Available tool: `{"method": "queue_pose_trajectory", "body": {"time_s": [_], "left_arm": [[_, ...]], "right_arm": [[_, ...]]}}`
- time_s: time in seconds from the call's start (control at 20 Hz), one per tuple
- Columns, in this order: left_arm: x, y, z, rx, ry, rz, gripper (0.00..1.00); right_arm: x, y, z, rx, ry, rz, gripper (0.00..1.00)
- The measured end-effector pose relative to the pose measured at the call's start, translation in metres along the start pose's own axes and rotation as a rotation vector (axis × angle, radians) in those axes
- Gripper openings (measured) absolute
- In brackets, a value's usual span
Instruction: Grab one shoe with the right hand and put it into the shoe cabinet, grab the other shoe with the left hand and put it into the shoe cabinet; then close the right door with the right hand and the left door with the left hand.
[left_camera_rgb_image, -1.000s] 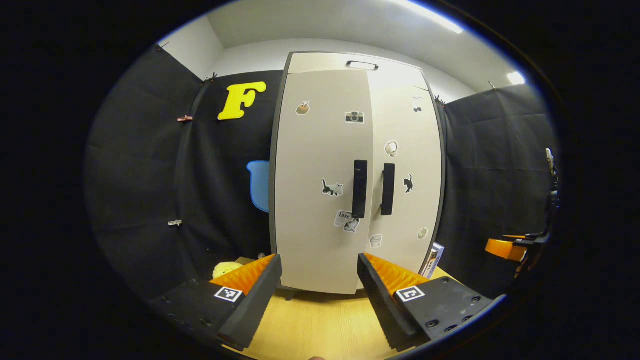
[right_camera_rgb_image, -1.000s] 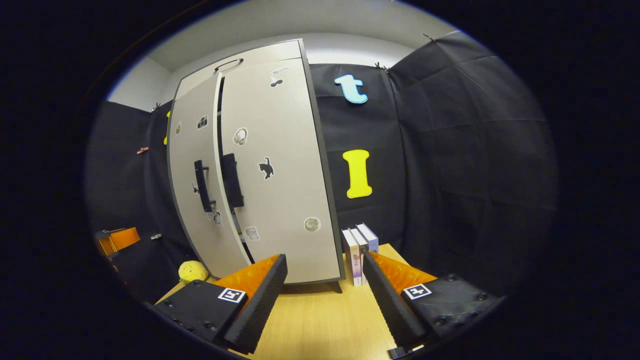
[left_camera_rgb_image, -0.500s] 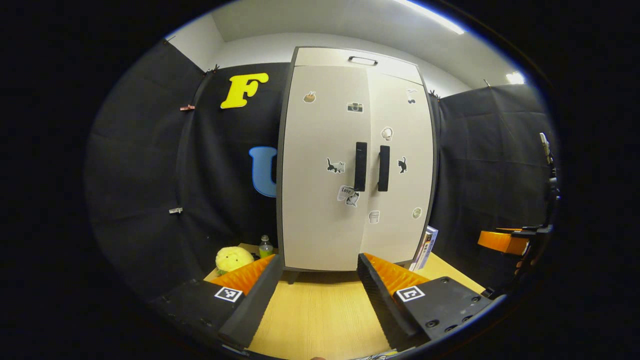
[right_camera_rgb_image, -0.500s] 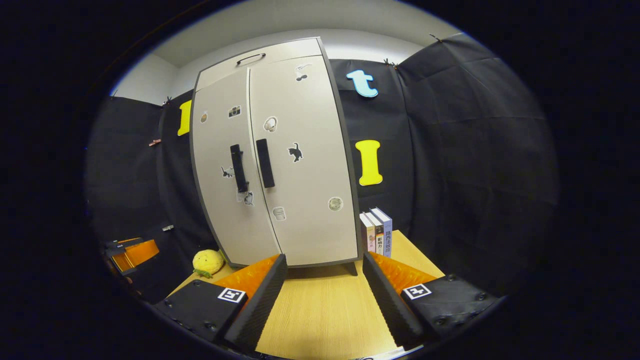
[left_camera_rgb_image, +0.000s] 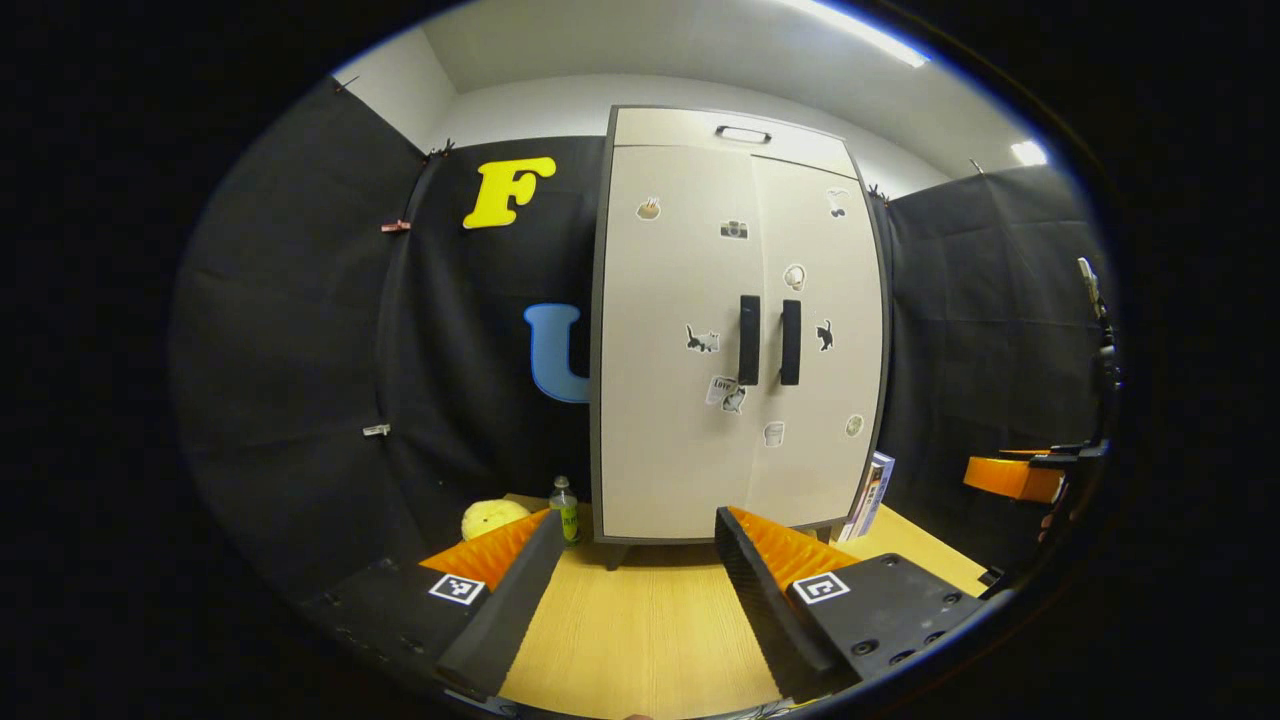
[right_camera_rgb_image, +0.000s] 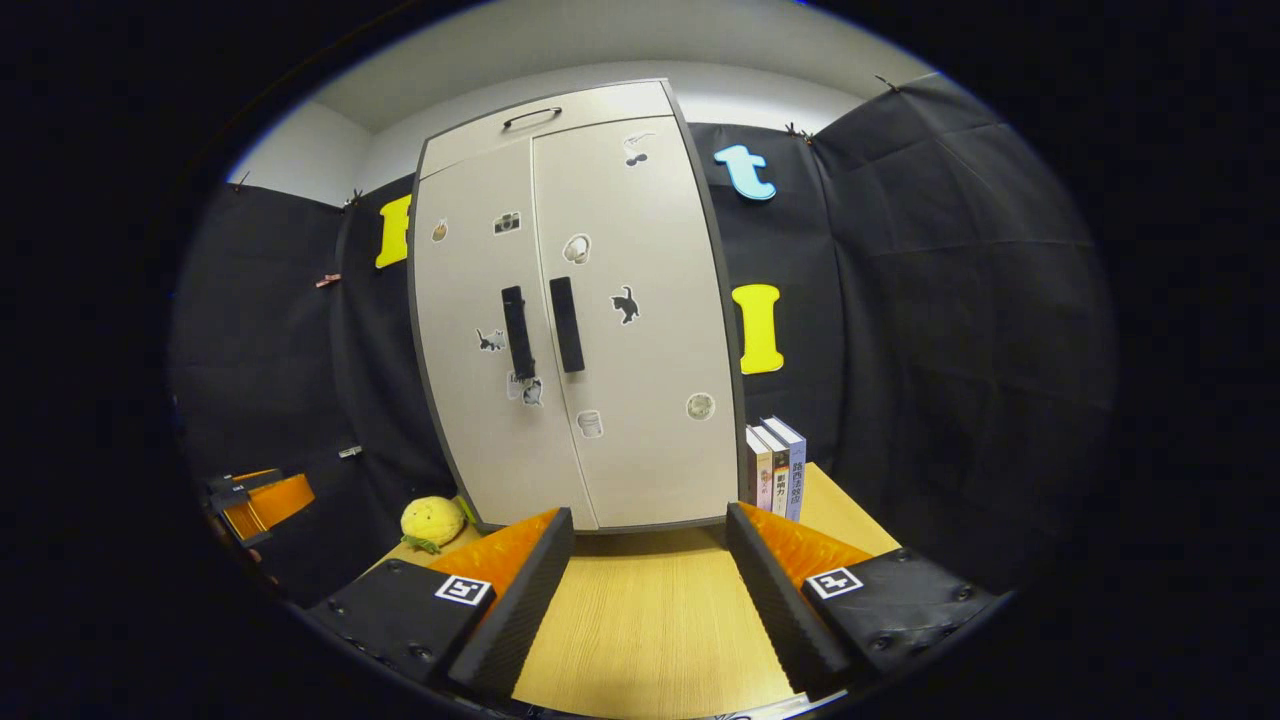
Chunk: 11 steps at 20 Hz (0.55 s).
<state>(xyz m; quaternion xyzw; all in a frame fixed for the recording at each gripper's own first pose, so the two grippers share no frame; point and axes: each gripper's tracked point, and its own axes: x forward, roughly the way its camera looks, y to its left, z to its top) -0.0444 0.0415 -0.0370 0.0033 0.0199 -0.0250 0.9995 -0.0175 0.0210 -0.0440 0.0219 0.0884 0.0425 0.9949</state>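
The beige shoe cabinet (left_camera_rgb_image: 735, 340) (right_camera_rgb_image: 580, 320) stands on the wooden table (left_camera_rgb_image: 640, 630) (right_camera_rgb_image: 650, 620), both doors shut, its two dark handles (left_camera_rgb_image: 768, 340) (right_camera_rgb_image: 542, 328) side by side. My left gripper (left_camera_rgb_image: 630, 590) is open with nothing between its fingers, a little back from the cabinet's front. My right gripper (right_camera_rgb_image: 645, 590) is open too and holds nothing, facing the right door from a short distance. The right gripper (left_camera_rgb_image: 1015, 475) also appears far off at the right edge of the left gripper view, and the left gripper (right_camera_rgb_image: 255, 500) at the left edge of the right gripper view.
A yellow plush toy (left_camera_rgb_image: 492, 517) (right_camera_rgb_image: 432, 520) and a small bottle (left_camera_rgb_image: 566, 505) sit left of the cabinet. Three upright books (right_camera_rgb_image: 775, 470) (left_camera_rgb_image: 868, 492) stand at its right side. Black cloth walls enclose the table.
The left door swung fully shut. Both grippers drew back from the cabinet, so it looks smaller and the bottle and plush toy came into the left gripper view.
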Motion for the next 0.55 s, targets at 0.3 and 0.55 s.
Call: {"method": "queue_pose_trajectory", "body": {"time_s": [0.3, 0.55], "left_arm": [[0.006, -0.01, -0.028, -0.007, 0.043, -0.069, 0.95], [0.018, -0.015, -0.037, 0.015, 0.063, -0.103, 0.95]], "right_arm": [[-0.018, -0.004, -0.015, -0.047, 0.053, -0.046, 0.98], [-0.022, -0.015, -0.011, -0.047, 0.054, -0.075, 0.98]]}}
